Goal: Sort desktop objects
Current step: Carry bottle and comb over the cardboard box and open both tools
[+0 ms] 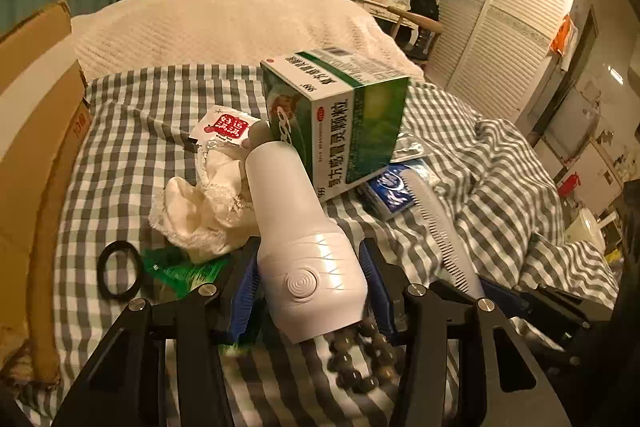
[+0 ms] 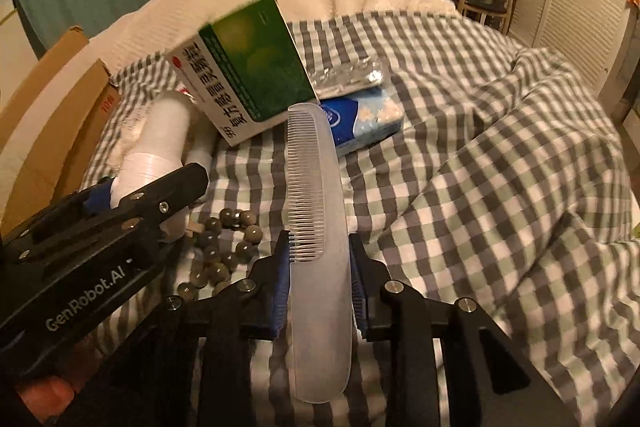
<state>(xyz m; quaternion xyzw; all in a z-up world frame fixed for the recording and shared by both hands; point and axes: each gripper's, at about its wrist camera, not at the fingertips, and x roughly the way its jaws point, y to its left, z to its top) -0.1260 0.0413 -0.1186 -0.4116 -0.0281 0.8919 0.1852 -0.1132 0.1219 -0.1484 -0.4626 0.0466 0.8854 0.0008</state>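
Comb (image 2: 316, 227) between right gripper (image 2: 318, 267) pads

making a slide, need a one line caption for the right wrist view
Right gripper holding a translucent comb above a checked bedsheet, green medicine box and bead bracelet beyond.

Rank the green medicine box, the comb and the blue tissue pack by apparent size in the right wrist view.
1. Green medicine box and comb: similar area; the comb is nearer the camera, so no ranking.
2. Blue tissue pack: smallest, partly hidden.
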